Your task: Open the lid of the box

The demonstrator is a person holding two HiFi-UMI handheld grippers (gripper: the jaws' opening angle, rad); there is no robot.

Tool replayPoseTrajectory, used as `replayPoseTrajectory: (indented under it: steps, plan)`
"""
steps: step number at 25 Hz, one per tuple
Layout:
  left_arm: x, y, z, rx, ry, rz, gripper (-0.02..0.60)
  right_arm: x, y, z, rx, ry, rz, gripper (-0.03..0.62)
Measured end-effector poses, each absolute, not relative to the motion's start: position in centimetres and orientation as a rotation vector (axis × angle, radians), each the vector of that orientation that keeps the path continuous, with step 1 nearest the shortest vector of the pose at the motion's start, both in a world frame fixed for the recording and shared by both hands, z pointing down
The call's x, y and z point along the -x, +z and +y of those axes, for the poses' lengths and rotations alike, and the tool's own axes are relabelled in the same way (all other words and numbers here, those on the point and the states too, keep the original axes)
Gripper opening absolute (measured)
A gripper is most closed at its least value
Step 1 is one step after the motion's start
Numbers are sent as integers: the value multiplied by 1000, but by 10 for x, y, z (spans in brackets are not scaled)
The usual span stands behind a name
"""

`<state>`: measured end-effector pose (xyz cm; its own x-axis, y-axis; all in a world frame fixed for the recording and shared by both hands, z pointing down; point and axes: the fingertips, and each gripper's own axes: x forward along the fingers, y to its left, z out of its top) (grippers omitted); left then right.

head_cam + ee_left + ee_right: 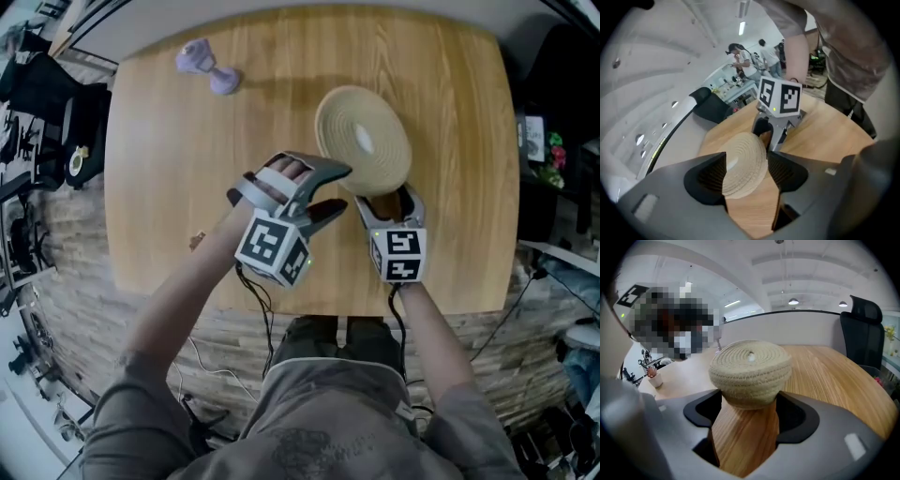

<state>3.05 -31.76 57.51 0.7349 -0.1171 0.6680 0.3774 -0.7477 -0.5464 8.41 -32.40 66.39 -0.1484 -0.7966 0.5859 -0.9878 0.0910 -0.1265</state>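
The box (pixel 750 392), a round woven thing, stands near the middle of the counter (pixel 187 197) with its lid (pixel 362 139) on, directly ahead of both hands. The right hand-held gripper (pixel 386 200) reaches it from the near side, and its jaws are closed against the lower body, seemingly to steady it. The left hand-held gripper (pixel 345 187) comes in from the near left, angled downward. Its jaws stand wide apart with the lid's near-left edge between them, and I cannot see either pad pressing on the weave yet. The box has no long axis across the counter; its axis runs upright, so the lid probably has to come off upward. The left hand is the one placed for that, and it needs to close on the rim first.
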Motion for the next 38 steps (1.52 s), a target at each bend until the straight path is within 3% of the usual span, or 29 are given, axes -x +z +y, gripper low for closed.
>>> replayPoseTrajectory:
  steps: [8,14,28,38]
  plan:
    - [-41,624,-307,2037,-1010,-411,267,-82,664,-323,-1750,714,-2010,376]
    - [-46,641,-320,1974,-1025,-366,144,-80,665,-322,-1740,679,-2006,371]
    - [-52,617,-318,2275,-1015,-384,133,-78,668,-321,-1713,621,-1979,345]
    - [-72,538,-337,2785,-664,-54,114,-80,667,-321,-1694,657,-2000,347]
